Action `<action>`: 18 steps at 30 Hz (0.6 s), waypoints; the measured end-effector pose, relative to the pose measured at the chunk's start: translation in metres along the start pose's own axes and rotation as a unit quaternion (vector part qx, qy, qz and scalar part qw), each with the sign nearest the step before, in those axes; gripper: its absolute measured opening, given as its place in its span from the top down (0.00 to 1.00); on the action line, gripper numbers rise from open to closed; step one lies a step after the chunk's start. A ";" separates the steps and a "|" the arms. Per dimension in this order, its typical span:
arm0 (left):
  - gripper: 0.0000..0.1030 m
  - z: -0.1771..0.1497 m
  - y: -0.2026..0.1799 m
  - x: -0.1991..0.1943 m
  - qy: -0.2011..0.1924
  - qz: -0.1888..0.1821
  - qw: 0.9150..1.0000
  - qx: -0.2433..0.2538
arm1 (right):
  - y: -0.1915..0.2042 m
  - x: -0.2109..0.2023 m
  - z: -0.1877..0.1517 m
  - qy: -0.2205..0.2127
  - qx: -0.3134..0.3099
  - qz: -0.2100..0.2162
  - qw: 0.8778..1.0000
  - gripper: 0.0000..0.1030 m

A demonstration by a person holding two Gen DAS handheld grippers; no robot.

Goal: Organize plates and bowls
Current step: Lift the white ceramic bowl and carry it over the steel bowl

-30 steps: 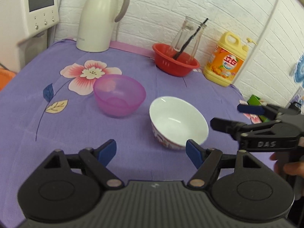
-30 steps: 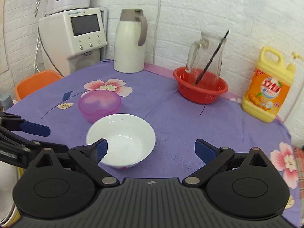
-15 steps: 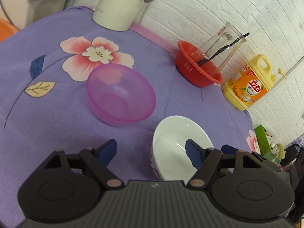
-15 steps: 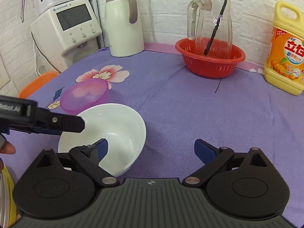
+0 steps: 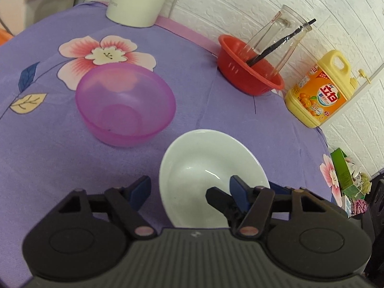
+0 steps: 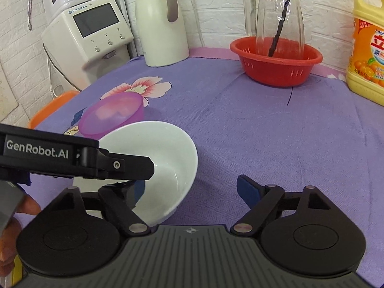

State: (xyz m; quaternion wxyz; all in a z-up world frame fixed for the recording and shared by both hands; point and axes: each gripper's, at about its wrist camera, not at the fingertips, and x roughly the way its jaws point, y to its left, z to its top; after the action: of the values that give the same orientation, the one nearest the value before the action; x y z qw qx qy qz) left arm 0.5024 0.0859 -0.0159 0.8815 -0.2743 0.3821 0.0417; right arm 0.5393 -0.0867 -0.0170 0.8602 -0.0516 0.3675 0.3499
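Note:
A white bowl [image 5: 211,172] sits on the purple tablecloth, with a translucent pink bowl [image 5: 124,103] beyond it to the left. My left gripper [image 5: 189,189] is open, with the bowl's near rim between its fingers. My right gripper [image 6: 192,187] is open too; its left finger reaches inside the white bowl [image 6: 168,158] and its right finger is outside. The left gripper's arm crosses the right wrist view over the bowl. The pink bowl [image 6: 112,115] shows behind.
A red basket [image 5: 247,72] holding a glass jug stands at the back. A yellow detergent bottle [image 5: 321,93] is to its right, a white thermos [image 6: 160,21] and a water dispenser [image 6: 88,38] at the back left. An orange stool [image 6: 50,105] stands beside the table.
Both grippers have moved in on the white bowl from opposite sides. The left gripper now straddles its near rim and the right gripper's left finger has entered the bowl.

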 end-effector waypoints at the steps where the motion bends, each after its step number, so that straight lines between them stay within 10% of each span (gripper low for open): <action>1: 0.47 0.000 -0.001 0.000 -0.003 0.002 1.000 0.003 | 0.000 0.002 -0.001 0.001 -0.001 0.000 1.000 0.00; 7: 0.68 -0.003 -0.007 0.003 -0.002 0.005 1.000 0.026 | 0.012 0.003 -0.003 0.000 -0.033 0.009 0.999 0.12; 18: 0.69 -0.008 -0.010 -0.010 0.000 0.002 0.999 0.043 | 0.033 -0.003 0.000 0.009 -0.056 0.025 0.998 0.12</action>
State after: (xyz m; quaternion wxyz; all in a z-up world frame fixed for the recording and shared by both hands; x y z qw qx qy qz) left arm 0.4933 0.0747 -0.0085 0.8923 -0.2351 0.3845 0.0271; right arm 0.5164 -0.0641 -0.0095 0.8433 -0.0939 0.3564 0.3911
